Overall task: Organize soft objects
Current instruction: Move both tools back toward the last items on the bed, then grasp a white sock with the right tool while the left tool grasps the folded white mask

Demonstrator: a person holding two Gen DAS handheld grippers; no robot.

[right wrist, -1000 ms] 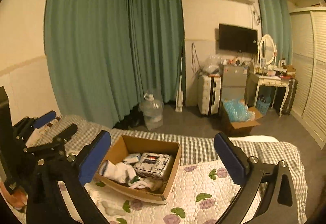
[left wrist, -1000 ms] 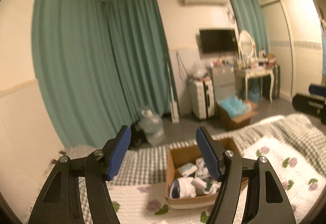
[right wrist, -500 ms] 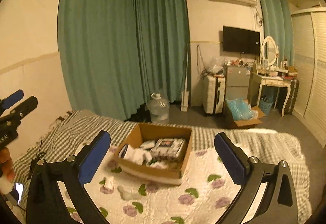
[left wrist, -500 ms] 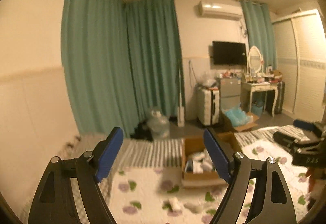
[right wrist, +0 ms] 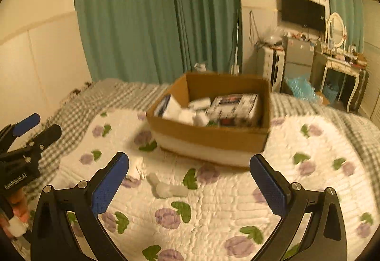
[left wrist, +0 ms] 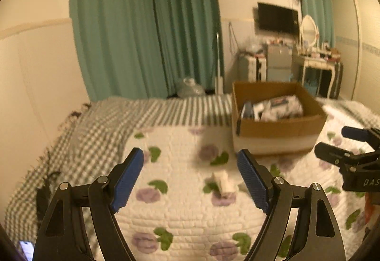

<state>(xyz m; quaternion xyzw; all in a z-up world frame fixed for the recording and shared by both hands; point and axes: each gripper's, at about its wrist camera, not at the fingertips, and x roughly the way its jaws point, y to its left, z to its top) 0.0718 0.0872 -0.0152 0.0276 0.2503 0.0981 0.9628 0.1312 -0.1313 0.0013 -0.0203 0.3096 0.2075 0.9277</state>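
Observation:
A brown cardboard box (left wrist: 280, 128) (right wrist: 209, 135) stands on the flowered white quilt (left wrist: 190, 213) (right wrist: 213, 213), holding several white soft items and a printed pack (right wrist: 235, 109). A small white sock (left wrist: 223, 183) lies on the quilt in front of the box, between my left fingers. Two white socks (right wrist: 168, 189) (right wrist: 136, 168) show in the right wrist view. My left gripper (left wrist: 190, 182) is open and empty above the quilt. My right gripper (right wrist: 188, 185) is open and empty; it also shows at the right edge of the left wrist view (left wrist: 351, 149).
A grey checked blanket (left wrist: 90, 132) covers the bed's left and far side. Green curtains (left wrist: 147, 23) hang behind. A water jug (left wrist: 190, 90), suitcase, small fridge and dressing table (right wrist: 339, 66) stand across the floor. A phone (left wrist: 26, 249) lies at the lower left.
Both grippers have tilted down and come closer to the quilt and box. The socks on the quilt now appear nearer, between the fingers. Both stay open.

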